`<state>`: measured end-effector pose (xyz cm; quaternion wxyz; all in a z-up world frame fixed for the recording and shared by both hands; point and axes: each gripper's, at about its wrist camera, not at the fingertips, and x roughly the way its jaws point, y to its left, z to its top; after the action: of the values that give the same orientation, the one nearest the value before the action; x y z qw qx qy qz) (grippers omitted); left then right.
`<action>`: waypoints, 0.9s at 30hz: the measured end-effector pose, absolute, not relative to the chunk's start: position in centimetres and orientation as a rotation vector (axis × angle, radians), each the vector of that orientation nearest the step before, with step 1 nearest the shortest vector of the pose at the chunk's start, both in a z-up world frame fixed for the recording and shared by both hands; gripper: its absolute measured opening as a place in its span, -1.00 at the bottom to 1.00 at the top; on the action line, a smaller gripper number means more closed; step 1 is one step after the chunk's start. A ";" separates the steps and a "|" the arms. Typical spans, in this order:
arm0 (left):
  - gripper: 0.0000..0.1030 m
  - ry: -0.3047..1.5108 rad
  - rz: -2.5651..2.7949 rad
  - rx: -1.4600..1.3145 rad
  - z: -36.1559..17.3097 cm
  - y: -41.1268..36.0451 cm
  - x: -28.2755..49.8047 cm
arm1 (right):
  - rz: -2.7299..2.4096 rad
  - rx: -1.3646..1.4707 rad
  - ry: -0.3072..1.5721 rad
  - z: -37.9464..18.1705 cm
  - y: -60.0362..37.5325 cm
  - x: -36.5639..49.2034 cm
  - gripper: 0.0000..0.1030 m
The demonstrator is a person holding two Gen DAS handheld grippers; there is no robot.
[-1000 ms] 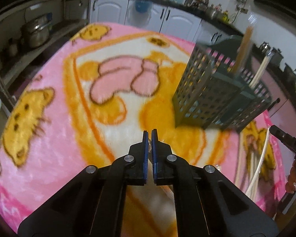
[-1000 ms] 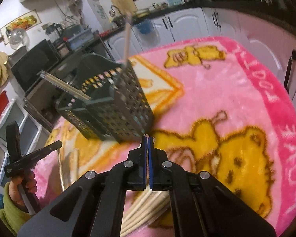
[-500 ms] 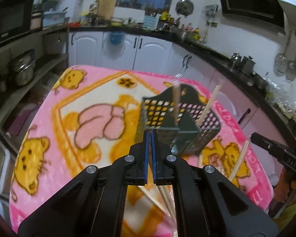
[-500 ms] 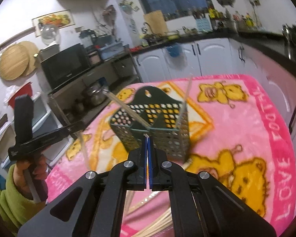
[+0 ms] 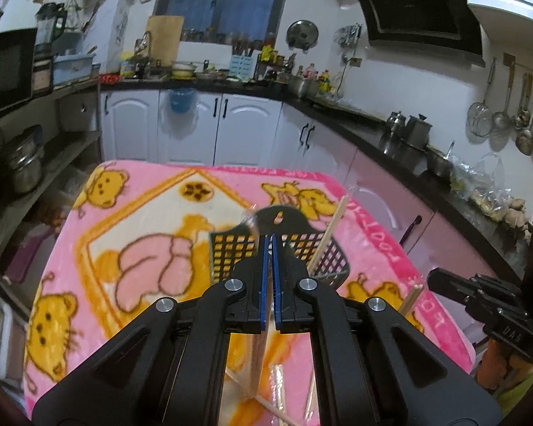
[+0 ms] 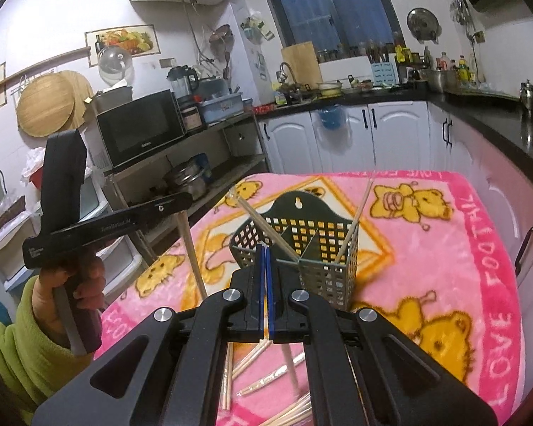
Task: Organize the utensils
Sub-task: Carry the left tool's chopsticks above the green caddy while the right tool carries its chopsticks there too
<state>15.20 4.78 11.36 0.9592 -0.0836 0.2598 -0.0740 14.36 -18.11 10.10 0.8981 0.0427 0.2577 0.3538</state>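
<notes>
Evidently a chopstick is being carried: the left claw (image 5: 270, 245) is clenched on a plastic-wrapped pale wooden chopstick (image 5: 257, 362). The right claw (image 6: 265, 254) grips another (image 6: 291, 365). The dark green perforated plastic utensil basket (image 6: 323, 248) stands ahead on the pink cartoon-print blanket (image 6: 444, 248) covering the worktop. Next, I judge, each tip must go into a compartment. The claws hide the basket's near wall and the contact points.

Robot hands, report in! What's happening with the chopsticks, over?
Left gripper shut on chopstick, right gripper shut on second chopstick. Basket upright, two sticks inside. Loose chopsticks on blanket. Nothing blocks basket.
</notes>
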 end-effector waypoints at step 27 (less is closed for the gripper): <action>-0.99 0.365 -0.086 -0.073 19.1 3.9 19.3 | 0.699 0.097 0.379 17.2 -18.2 15.9 -0.98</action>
<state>19.35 3.88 19.11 0.9818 -0.0364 0.1815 -0.0426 15.86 -18.20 17.19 0.9208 0.0473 0.1844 0.3404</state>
